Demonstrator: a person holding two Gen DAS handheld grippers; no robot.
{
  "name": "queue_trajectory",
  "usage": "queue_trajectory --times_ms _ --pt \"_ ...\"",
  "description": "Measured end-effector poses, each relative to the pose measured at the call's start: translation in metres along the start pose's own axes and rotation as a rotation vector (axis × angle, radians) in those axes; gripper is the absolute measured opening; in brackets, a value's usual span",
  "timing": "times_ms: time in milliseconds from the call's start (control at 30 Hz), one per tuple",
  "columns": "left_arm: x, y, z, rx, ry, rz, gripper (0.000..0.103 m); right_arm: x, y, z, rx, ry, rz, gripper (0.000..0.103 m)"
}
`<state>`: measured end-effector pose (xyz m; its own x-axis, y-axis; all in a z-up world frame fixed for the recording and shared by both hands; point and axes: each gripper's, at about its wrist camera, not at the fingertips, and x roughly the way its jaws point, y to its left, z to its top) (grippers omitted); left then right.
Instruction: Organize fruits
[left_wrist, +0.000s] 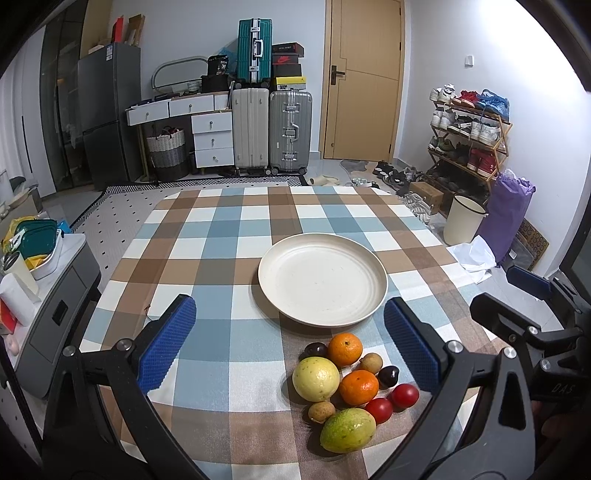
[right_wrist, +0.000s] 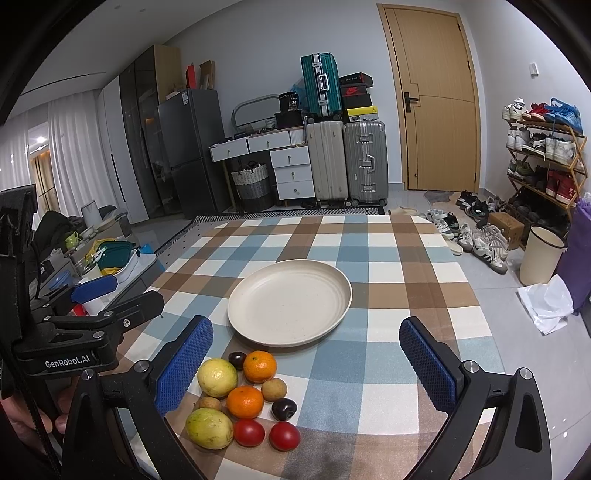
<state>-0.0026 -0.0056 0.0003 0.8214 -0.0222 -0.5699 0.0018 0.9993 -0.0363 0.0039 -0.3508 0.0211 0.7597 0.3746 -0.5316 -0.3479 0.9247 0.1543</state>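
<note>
Cloth left of plate (left_wrist: 322, 279) bare (open lane); fruit cluster (left_wrist: 349, 387) blocks near edge.

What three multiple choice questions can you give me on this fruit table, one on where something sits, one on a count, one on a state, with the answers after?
1. Where does the fruit pile lie relative to the plate?
A. On the plate
B. On the cloth at the plate's near edge
C. Beyond the plate, toward the door

2. How many oranges are in the pile?
A. One
B. Two
C. Four

3. How do the jaws of the two grippers stand?
A. Both open, holding nothing
B. Left shut on an orange
C. Both shut on the plate

Answers:
1 B, the fruit lies on the checked tablecloth just in front of the bare plate.
2 B, one orange nearest the plate and a second orange mid-pile.
3 A, the left gripper and right gripper show wide gaps with nothing between.
</note>
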Motion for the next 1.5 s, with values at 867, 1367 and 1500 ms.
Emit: queue_trajectory --times_ms 867,1367,1500 --pt "0.001 -0.001 -0.004 -0.003 0.004 -0.006 0.102 0.0 -0.001 -0.002 0.001 -0.002 0.001 0.103" --pt "0.017 -0.002 -0.026 0.012 0.072 -0.067 0.102 -0.003 -0.003 -0.015 0.007 0.004 -0.006 0.103" --pt "0.025 0.004 -0.037 0.002 0.106 -0.09 0.102 -0.003 -0.004 -0.014 0.01 0.004 -0.006 0.103"
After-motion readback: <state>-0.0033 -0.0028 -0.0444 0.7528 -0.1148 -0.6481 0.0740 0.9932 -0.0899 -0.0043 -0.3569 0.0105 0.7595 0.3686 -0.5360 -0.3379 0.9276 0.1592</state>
